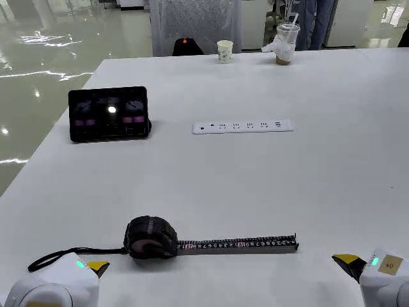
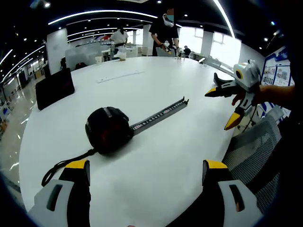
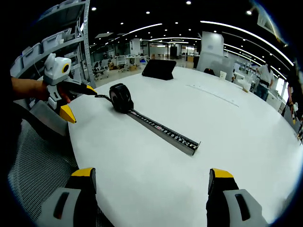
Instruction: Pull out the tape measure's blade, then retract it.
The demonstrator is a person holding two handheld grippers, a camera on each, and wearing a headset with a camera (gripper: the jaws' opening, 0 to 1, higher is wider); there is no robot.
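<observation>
A big white tabletop point(image 1: 319, 179) stands in a bright room with a shiny floor.

The left hand-held gripper point(image 2: 147, 166) is at the near left edge of the tabletop. Its two yellow-tipped jaws are wide apart and hold nothing. The right hand-held gripper point(image 3: 152, 172) is at the near right edge. Its jaws are wide apart too, and they hold nothing. Each one is held by a hand and does not touch the tape measure.

The tape measure point(image 1: 150, 236) sits on the tabletop just in front of the left hand-held gripper. It is black and round. A thin black strap point(image 1: 57, 256) runs from it toward the left edge. The blade point(image 1: 239, 244) is pulled out. It lies flat on the tabletop and points to the right side. Its far end has a small hook and lies near the right hand-held gripper, but apart from it.

Farther back on the left, a dark tablet point(image 1: 108, 114) stands tilted. A white power strip point(image 1: 243, 126) lies near the middle. At the far edge stand a paper cup point(image 1: 225, 51) and a plastic cup point(image 1: 286, 41) with a straw.
</observation>
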